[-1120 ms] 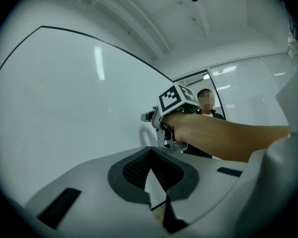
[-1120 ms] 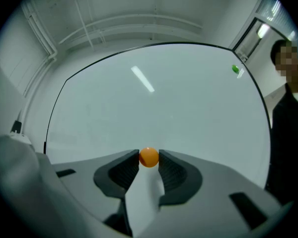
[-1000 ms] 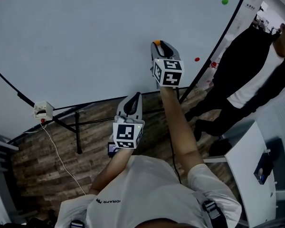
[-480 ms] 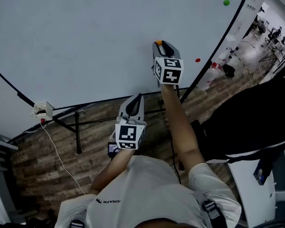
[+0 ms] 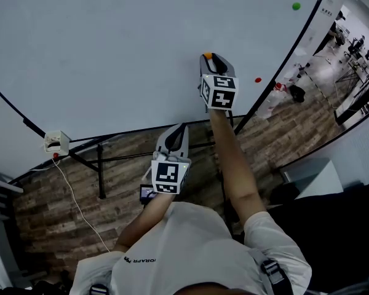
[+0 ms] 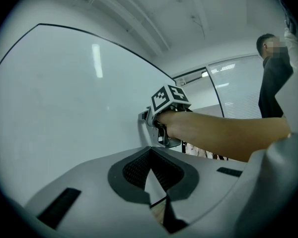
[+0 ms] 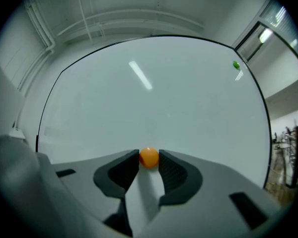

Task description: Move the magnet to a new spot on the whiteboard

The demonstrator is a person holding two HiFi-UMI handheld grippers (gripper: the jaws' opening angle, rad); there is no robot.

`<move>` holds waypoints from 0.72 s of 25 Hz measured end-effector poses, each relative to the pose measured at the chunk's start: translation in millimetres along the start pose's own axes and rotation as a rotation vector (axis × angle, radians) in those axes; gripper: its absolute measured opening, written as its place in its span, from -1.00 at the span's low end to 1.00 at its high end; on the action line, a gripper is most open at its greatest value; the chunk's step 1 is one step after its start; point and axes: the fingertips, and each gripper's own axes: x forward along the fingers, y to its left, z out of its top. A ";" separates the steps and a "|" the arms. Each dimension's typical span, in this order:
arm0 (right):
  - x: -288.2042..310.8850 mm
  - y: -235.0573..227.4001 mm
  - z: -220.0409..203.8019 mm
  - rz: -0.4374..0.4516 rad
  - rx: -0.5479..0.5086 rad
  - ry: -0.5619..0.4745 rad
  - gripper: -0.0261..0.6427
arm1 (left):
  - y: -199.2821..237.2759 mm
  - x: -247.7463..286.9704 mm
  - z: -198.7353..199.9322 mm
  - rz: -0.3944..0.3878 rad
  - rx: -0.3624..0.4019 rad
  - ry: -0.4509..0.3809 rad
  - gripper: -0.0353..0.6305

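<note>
Right gripper's (image 7: pixel 149 158) jaws clench the light, hard, probably slick magnet (image 7: pixel 149 156) at 3 and 9 o'clock; left gripper's (image 6: pixel 150 149) jaws sit closed, empty.

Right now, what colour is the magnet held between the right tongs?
Orange. The magnet shows best in the right gripper view.

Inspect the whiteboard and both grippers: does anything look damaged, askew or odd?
Nothing stands out. The right gripper is shut on the orange magnet at the whiteboard; the left gripper is shut and empty.
</note>
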 end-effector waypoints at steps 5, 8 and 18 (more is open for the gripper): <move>3.4 -1.7 -0.5 -0.004 0.004 0.002 -0.53 | -0.1 1.0 -1.9 -0.008 -0.005 0.004 -0.88; 4.3 -1.2 0.9 -0.005 0.009 -0.003 -0.53 | 1.5 1.4 -1.9 -0.010 -0.003 0.006 -0.88; 3.9 0.5 -0.9 0.014 -0.006 0.004 -0.51 | -2.9 1.5 -3.5 -0.018 0.000 0.008 -0.88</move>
